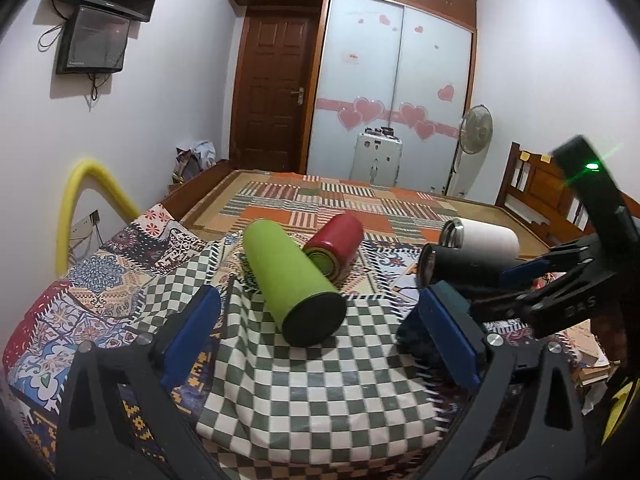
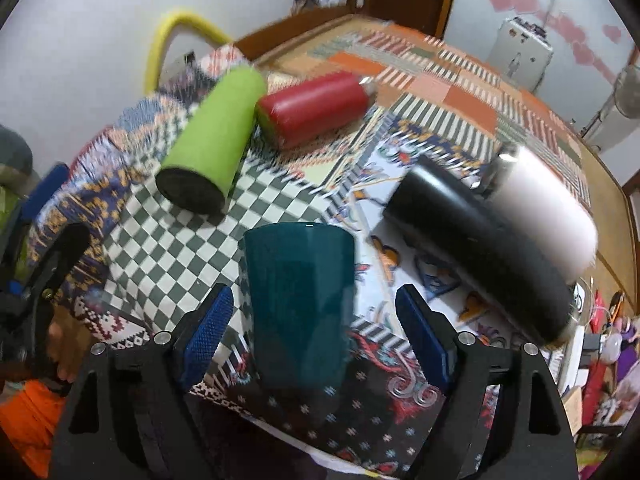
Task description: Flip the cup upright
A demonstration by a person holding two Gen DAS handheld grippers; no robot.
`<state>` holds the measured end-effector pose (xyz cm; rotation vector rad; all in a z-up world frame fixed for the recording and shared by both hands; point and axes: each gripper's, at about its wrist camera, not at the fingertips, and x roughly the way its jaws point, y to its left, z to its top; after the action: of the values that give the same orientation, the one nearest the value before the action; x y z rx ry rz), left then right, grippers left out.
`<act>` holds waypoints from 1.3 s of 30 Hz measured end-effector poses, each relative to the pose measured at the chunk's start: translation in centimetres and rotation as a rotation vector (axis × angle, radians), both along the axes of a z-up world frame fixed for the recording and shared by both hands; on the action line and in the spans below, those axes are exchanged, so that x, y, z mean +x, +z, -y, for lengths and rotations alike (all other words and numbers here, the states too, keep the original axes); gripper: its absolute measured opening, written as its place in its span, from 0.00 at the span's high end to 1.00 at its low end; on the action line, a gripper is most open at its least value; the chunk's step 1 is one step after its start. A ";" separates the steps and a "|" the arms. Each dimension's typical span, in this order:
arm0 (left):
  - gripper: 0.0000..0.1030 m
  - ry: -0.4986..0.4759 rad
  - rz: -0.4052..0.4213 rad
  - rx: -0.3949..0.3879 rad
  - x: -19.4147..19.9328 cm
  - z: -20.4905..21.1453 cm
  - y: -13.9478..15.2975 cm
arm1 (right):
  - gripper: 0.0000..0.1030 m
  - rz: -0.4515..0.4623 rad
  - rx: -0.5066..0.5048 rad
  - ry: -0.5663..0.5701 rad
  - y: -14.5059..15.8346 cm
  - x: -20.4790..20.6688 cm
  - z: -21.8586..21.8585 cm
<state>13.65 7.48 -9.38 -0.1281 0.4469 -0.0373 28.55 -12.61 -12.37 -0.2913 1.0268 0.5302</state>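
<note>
A dark teal cup point(image 2: 298, 304) stands on the patterned cloth with its flat closed end up, between the open fingers of my right gripper point(image 2: 316, 340); the blue pads point(image 2: 208, 332) do not touch it. In the left wrist view a sliver of the teal cup point(image 1: 414, 330) shows behind the right pad. My left gripper point(image 1: 320, 336) is open and empty, facing a green cup point(image 1: 292, 280) that lies on its side. The right gripper point(image 1: 520, 276) shows at the right of that view, over the black cup point(image 1: 460, 266).
A red cup point(image 2: 312, 108), a black cup point(image 2: 480, 248) and a white cup point(image 2: 544, 216) lie on their sides on the bed. The checkered cloth point(image 1: 320, 392) covers the near part. A yellow foam rail point(image 1: 76, 208) stands at the left edge. A wooden headboard point(image 1: 536, 184) is at right.
</note>
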 end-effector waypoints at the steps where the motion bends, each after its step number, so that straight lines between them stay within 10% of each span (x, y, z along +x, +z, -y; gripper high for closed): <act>1: 0.02 -0.003 -0.007 0.006 0.0 0.4 0.4 | 0.21 0.027 0.019 -0.010 0.6 -0.4 0.9; 12: 0.00 -0.067 -0.179 0.012 2.1 7.1 0.8 | 0.21 0.256 0.128 -0.107 3.4 -3.0 9.2; 28: 0.08 -0.051 -0.536 0.044 9.9 12.3 -3.8 | 0.21 0.332 0.209 -0.101 1.6 -4.1 14.4; 39: 0.11 -0.055 -0.640 0.052 12.5 13.1 -5.6 | 0.21 0.348 0.207 -0.086 0.4 -4.0 15.0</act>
<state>26.18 -5.66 -15.02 -0.0745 1.0902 -0.0383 24.57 -27.58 -11.97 -0.1479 0.6386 0.4832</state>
